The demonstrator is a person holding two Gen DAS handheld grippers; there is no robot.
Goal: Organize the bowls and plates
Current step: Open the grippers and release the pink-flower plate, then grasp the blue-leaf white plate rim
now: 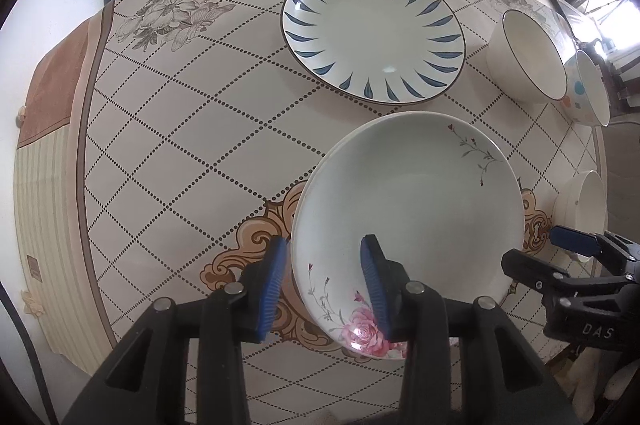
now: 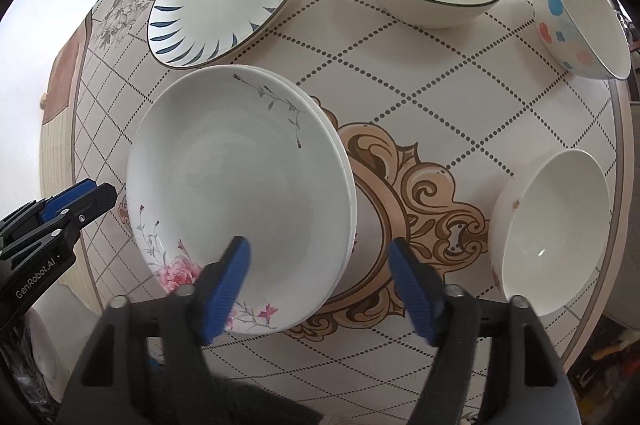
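The left tool (image 1: 324,289) points down at the counter (image 1: 180,145), its blue pads straddling the near rim of a white floral plate (image 1: 412,209) — one pad outside, one over the inside, not clearly pressing. Beyond lies a blue-leaf plate (image 1: 374,33). To the right stand a dark-rimmed white bowl (image 1: 524,57), a dotted bowl (image 1: 588,89) and another white bowl (image 1: 588,209) — the right tool (image 1: 568,245) reaches in near it.
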